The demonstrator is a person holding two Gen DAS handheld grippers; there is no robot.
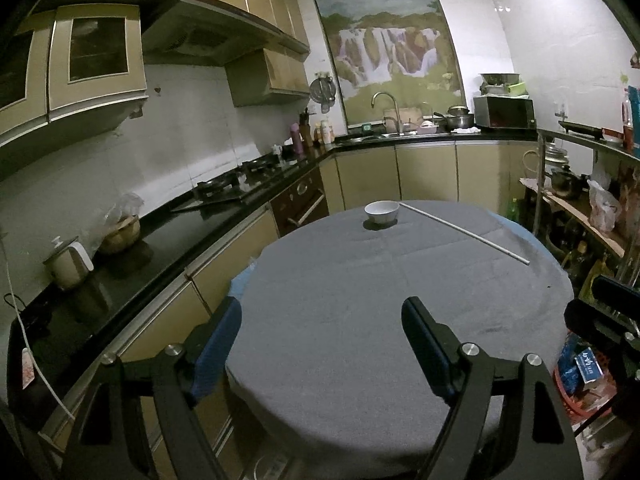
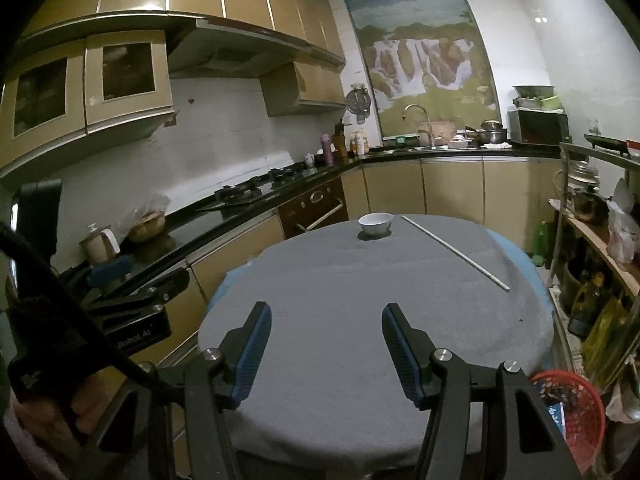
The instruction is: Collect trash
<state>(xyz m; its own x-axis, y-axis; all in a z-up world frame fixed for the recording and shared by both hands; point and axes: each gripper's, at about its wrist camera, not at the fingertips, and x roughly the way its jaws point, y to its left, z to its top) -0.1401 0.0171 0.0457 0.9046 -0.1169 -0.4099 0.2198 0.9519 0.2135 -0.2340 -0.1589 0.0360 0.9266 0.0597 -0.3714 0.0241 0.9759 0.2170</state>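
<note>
Beside the round counter [image 2: 360, 320] a red basket [image 2: 576, 412] already has trash inside. Both the left hand-held gripper [image 1: 322, 338] and right hand-held gripper [image 2: 326, 344] gape wide, holding nothing. Only a white bowl [image 2: 375, 224] and a thin rod [image 2: 456, 254] remain near the counter's far edge.

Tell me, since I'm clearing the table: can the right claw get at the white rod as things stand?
Probably yes: the right claw is open and empty, and bare grey tablecloth lies between it and the white rod.

The red basket [image 2: 576, 412] is cut off; its contents are unclear.
</note>
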